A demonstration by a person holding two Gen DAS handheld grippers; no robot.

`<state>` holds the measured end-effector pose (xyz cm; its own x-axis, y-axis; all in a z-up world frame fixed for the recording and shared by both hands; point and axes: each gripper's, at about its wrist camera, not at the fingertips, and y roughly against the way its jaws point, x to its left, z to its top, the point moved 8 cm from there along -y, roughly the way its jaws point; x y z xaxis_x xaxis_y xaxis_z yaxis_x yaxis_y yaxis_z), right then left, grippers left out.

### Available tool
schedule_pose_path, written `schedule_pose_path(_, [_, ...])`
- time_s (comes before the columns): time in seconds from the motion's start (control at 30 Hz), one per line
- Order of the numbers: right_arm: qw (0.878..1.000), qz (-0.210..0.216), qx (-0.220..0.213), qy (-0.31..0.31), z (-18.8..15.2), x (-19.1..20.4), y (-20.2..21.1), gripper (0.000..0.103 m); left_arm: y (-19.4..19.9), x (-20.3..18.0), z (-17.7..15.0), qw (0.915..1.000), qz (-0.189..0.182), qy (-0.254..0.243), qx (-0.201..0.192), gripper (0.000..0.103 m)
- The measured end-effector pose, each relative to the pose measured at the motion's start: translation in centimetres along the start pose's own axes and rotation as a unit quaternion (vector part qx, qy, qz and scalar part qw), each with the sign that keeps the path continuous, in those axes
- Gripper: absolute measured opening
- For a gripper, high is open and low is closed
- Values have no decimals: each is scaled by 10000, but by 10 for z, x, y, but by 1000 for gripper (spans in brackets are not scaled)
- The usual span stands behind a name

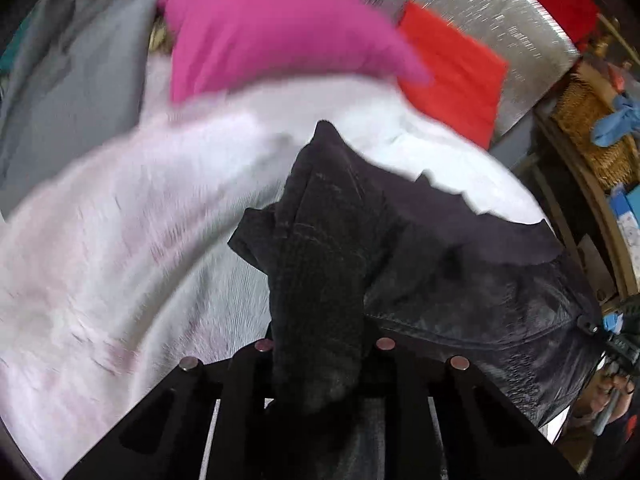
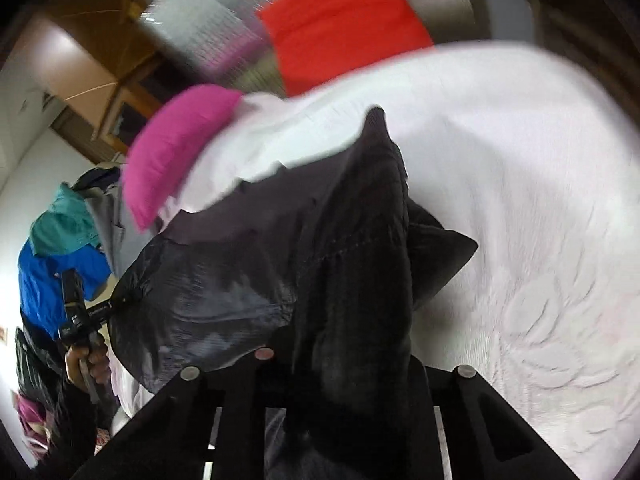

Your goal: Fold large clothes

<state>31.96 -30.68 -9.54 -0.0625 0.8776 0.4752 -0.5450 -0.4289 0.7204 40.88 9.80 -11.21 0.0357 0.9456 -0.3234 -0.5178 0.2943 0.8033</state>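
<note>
- Clearly, both grippers are pinching the same black jacket [image 1: 460, 264]: the left gripper [image 1: 320, 364] is nearly closed on a bunched dark seam, and the right gripper [image 2: 360, 368] is clamping a thick black fold likewise.
- The jacket is hanging between the two tools, partly draping onto the white bedspread [image 2: 540, 240], so the person seems to be lifting it to spread it out.
- Next, it likely needs stretching taut and laying flat, with both grips kept even.
- A pink cushion [image 1: 272, 32] and a red cushion [image 1: 452, 72] are lying at the bed's far side, near a silvery headboard [image 1: 480, 4].
- More clothes [image 2: 60, 248], teal and blue, are piling up beside the bed.
</note>
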Motion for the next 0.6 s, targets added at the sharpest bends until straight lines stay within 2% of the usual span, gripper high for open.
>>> schedule_pose_path(0.13, [9990, -12, -343, 285, 6, 25, 42, 18, 46, -19, 8, 9987, -108, -237, -432, 18])
schedule_pose_path(0.23, [9983, -22, -492, 317, -10, 26, 60, 18, 64, -20, -7, 9972, -169, -367, -629, 18])
schedule_pose_path(0.33, [9992, 69, -386, 8, -46, 5, 55, 18, 48, -8, -35, 9982, -303, -228, -469, 19])
schedule_pose_path(0.4, [9992, 123, -49, -368, -82, -23, 27, 22, 19, 8, -62, 9995, -270, -101, -138, 23])
schedule_pose_path(0.43, [9982, 56, 170, -581, -98, -38, 12, 31, -3, 19, -77, 9998, -145, -17, 137, 26])
schedule_pose_path(0.47, [9963, -6, 267, -819, -110, -55, -1, 46, -17, 30, -86, 9996, -46, 79, 250, 42])
schedule_pose_path(0.5, [9943, 127, 239, -1027, -118, -65, -6, 55, -21, 38, -90, 9996, -40, 208, 169, 58])
schedule_pose_path(0.53, [9928, 258, 168, -1159, -119, -70, -7, 63, -20, 45, -89, 9991, -82, 413, 100, 62])
schedule_pose_path(0.6, [9877, 676, -119, -1408, -114, -76, 5, 64, -13, 52, -84, 9972, -236, 689, 188, 62])
